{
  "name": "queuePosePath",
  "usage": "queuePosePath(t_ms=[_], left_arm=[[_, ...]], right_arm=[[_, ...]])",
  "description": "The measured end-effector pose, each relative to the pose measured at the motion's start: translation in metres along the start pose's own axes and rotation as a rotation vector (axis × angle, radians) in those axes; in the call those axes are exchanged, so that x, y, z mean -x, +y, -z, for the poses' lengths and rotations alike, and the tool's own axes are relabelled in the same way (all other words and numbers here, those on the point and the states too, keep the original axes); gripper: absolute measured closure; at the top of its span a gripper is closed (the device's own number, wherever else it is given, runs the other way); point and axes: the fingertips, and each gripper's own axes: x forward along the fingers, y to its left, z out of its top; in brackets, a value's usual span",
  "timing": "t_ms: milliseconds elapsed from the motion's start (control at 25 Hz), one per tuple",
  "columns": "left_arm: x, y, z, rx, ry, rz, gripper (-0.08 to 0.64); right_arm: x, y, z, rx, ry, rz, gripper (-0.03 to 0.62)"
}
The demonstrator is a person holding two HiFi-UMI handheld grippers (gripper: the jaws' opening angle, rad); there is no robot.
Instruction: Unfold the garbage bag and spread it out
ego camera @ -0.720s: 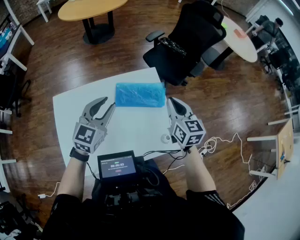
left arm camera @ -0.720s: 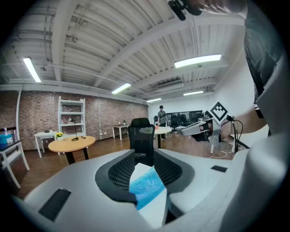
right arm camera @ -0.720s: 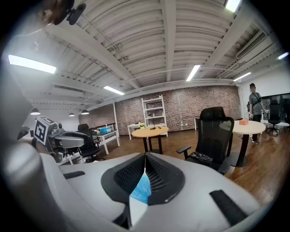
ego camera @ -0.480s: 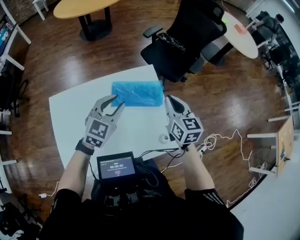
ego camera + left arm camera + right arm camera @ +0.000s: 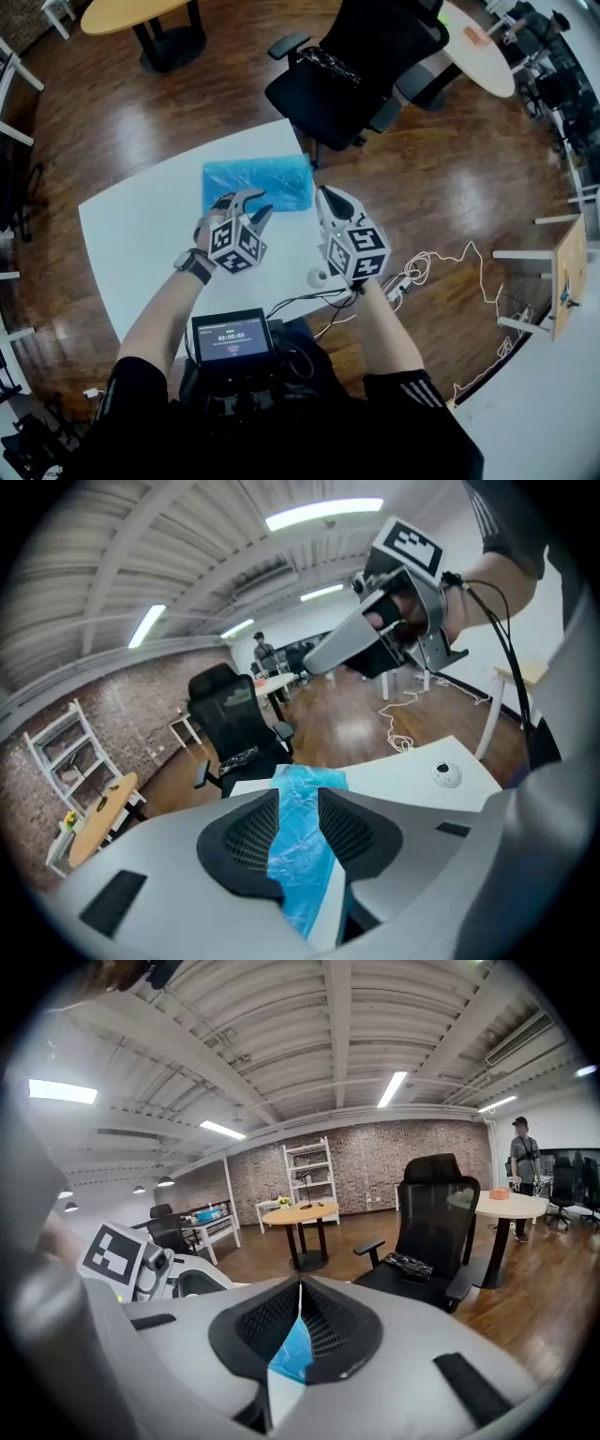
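Observation:
The blue garbage bag (image 5: 258, 180) lies folded flat at the far edge of the white table (image 5: 141, 234). My left gripper (image 5: 247, 205) hovers at the bag's near edge, open; in the left gripper view the bag (image 5: 309, 782) shows through the gap between the jaws (image 5: 298, 797), untouched. My right gripper (image 5: 324, 194) is shut and empty, its tip just right of the bag's right end. In the right gripper view its jaws (image 5: 300, 1284) meet, and a sliver of the bag (image 5: 292, 1354) shows below them.
A black office chair (image 5: 366, 56) stands just beyond the table's far corner. A small round white puck (image 5: 317, 278) sits on the table by the right gripper. A tablet (image 5: 232, 335) hangs at my chest. White cables (image 5: 431, 267) trail over the wooden floor at right.
The left gripper has moved forward and to the right, up to the bag's near edge, and rolled at the wrist. The right gripper has hardly moved and stays shut.

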Motion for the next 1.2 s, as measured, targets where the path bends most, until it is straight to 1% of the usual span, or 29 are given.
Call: queuePosePath(t_ms=[120,320,440,600,680,840,1040,1200], left_arm=[[-0.029,-0.009,0.005,-0.044,0.038,0.041,0.428],[-0.063,-0.02,0.015,-0.06,0.08,0.095,0.428],[-0.077,-0.026,0.025,-0.086,0.113,0.127,0.428],[-0.096,-0.043,0.056,-0.136,0.216,0.181,0.426],[-0.104,-0.049,0.066,-0.15,0.26,0.204,0.426],[-0.117,-0.058,0.076,-0.164,0.319,0.245,0.425],[-0.13,-0.065,0.078,-0.164,0.335,0.268,0.423],[-0.138,-0.072,0.083,-0.161,0.366,0.29,0.423]], right_arm=[[-0.01,-0.008,0.01,-0.012,0.017,0.003,0.572],[-0.025,-0.02,0.028,0.005,0.058,0.016,0.571],[-0.034,-0.028,0.039,0.005,0.086,0.027,0.568],[-0.041,-0.036,0.054,-0.019,0.115,0.037,0.565],[-0.044,-0.038,0.061,-0.028,0.128,0.04,0.561],[-0.049,-0.042,0.072,-0.047,0.147,0.043,0.557],[-0.053,-0.046,0.083,-0.062,0.162,0.041,0.557],[-0.055,-0.05,0.089,-0.07,0.171,0.042,0.557]])
